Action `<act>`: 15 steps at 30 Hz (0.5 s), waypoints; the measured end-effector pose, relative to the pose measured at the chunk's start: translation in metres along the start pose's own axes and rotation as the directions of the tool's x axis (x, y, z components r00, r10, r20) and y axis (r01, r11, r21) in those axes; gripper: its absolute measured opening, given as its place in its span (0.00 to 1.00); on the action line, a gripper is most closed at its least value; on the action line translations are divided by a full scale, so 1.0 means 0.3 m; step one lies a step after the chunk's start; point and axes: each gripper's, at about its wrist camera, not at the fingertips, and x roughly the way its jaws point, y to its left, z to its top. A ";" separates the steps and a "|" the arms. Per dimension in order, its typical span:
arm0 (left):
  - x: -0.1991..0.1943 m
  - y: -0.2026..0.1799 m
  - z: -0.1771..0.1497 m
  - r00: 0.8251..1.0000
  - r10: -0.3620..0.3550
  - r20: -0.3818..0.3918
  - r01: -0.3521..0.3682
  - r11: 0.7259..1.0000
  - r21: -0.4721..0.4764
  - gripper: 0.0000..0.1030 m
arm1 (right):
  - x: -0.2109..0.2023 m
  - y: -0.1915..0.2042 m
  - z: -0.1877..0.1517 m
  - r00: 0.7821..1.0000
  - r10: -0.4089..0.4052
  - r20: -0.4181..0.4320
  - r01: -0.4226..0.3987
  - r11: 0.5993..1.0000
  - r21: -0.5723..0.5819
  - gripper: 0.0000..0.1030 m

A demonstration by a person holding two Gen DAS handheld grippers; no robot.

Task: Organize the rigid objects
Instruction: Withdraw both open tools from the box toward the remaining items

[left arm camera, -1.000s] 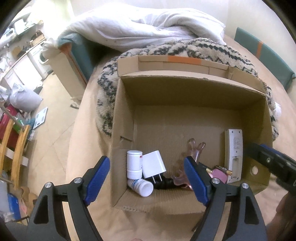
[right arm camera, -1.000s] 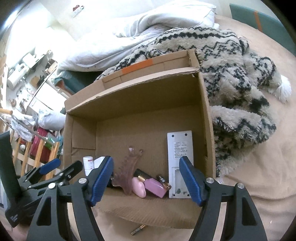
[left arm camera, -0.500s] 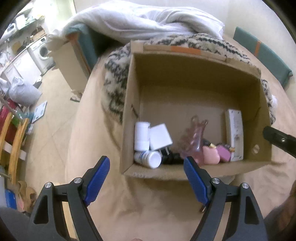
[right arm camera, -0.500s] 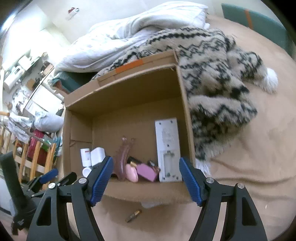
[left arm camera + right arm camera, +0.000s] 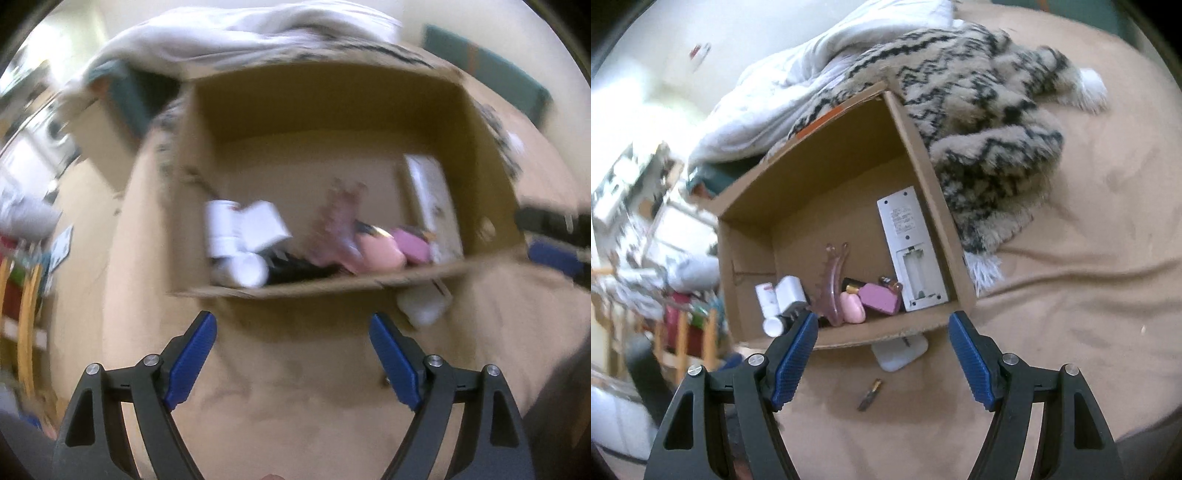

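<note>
An open cardboard box (image 5: 923, 147) lies on a tan bed and holds a white remote (image 5: 910, 251) with its battery bay bare, a pink hair claw (image 5: 831, 284), a pink egg-shaped item (image 5: 851, 308), a pink case (image 5: 881, 297), white bottles (image 5: 766, 295) and a white charger (image 5: 790, 291). A small battery (image 5: 870, 394) and a white flat piece (image 5: 899, 352) lie on the bed at the box's near wall. My right gripper (image 5: 882, 354) hangs open above them, holding nothing. My left gripper (image 5: 291, 354) hovers before the box (image 5: 332, 288), its jaws opening with nothing between them.
A black-and-cream patterned blanket (image 5: 979, 122) and a white duvet (image 5: 798, 92) are heaped behind and right of the box. The bed's left edge drops to a floor with wooden chairs (image 5: 26, 314) and clutter. Bare tan sheet (image 5: 1071, 295) spreads to the right.
Both grippers have pulled back from over the box toward me, so its near wall and the bed in front now show. The battery and white piece came into view. The left view is blurred.
</note>
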 end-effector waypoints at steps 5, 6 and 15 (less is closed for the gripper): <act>0.063 -0.161 -0.021 0.993 -0.082 -0.088 0.094 0.986 0.140 0.81 | 0.010 -0.031 -0.017 0.999 -0.014 -0.029 0.015 0.999 0.040 0.75; 0.083 -0.183 -0.024 0.989 -0.090 -0.114 0.106 0.983 0.151 0.81 | 0.013 -0.037 -0.020 0.999 -0.006 -0.035 0.008 0.999 0.052 0.75; 0.229 -0.255 -0.052 0.969 -0.074 -0.237 0.114 0.980 0.161 0.60 | 0.034 -0.095 -0.021 0.997 0.043 -0.068 -0.032 0.987 0.156 0.75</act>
